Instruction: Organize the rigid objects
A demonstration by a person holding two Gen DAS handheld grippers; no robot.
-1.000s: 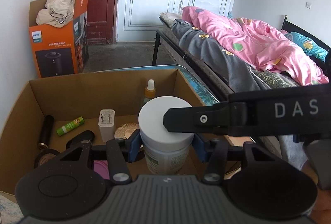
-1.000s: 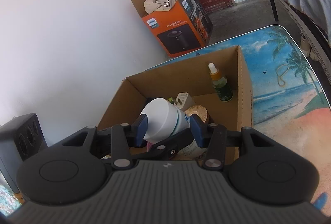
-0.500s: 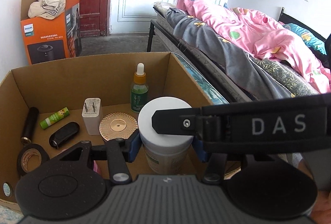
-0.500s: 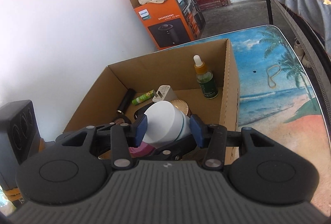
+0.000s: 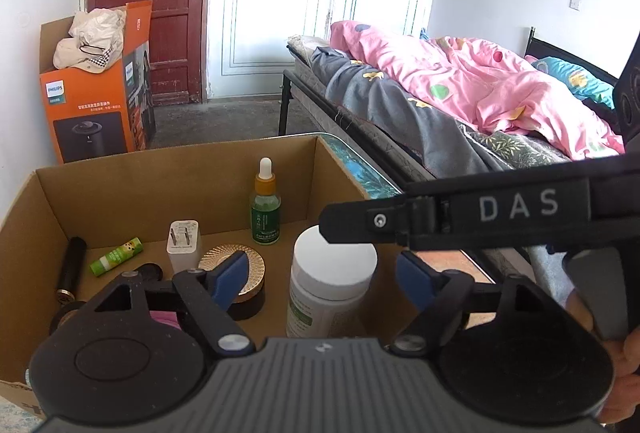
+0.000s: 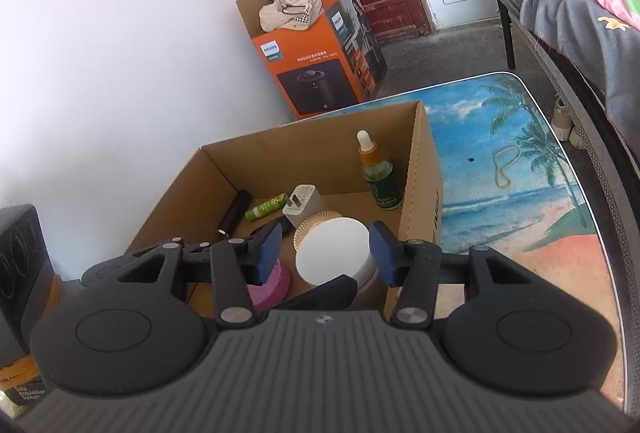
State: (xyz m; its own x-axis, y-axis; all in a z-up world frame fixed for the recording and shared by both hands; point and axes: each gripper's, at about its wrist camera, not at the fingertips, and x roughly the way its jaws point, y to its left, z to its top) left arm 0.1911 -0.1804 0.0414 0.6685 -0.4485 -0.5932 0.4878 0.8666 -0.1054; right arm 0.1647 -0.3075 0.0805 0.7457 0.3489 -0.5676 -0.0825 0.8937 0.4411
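Both our grippers stand over the near right corner of the cardboard box [image 6: 420, 169]. Left gripper [image 5: 320, 273]: fingers spread wide, pads clear of the white-capped jar [image 5: 332, 281] on both sides. Right gripper [image 6: 324, 249]: also spread, blue pads flanking the cap with a gap each side, nothing pinched. In the left wrist view the right gripper's finger crosses just over the cap.

The jar stands upright on the box floor in that near right corner, close against the right wall. Just left of it, a gold-lidded dark jar [image 5: 240, 273]; a pink item [image 6: 272, 281] lies toward the near wall.

Further in: white charger plug [image 5: 184, 241], black fob [image 5: 150, 270], green tube [image 5: 116, 257] and black cylinder [image 5: 72, 265] toward the left wall. Dropper bottle [image 5: 265, 209] upright near the far right corner.

Beyond the box, a beach-print tabletop [image 6: 520, 193] with a rubber band [image 6: 506, 165] near its far right part.

Risks, as we judge them: the jar is tall and narrow-based; a pad or the crossing finger clipping the cap on withdrawal could tip it into the gold-lidded jar. Two grippers this crowded may also knock each other or snag the box's right wall.
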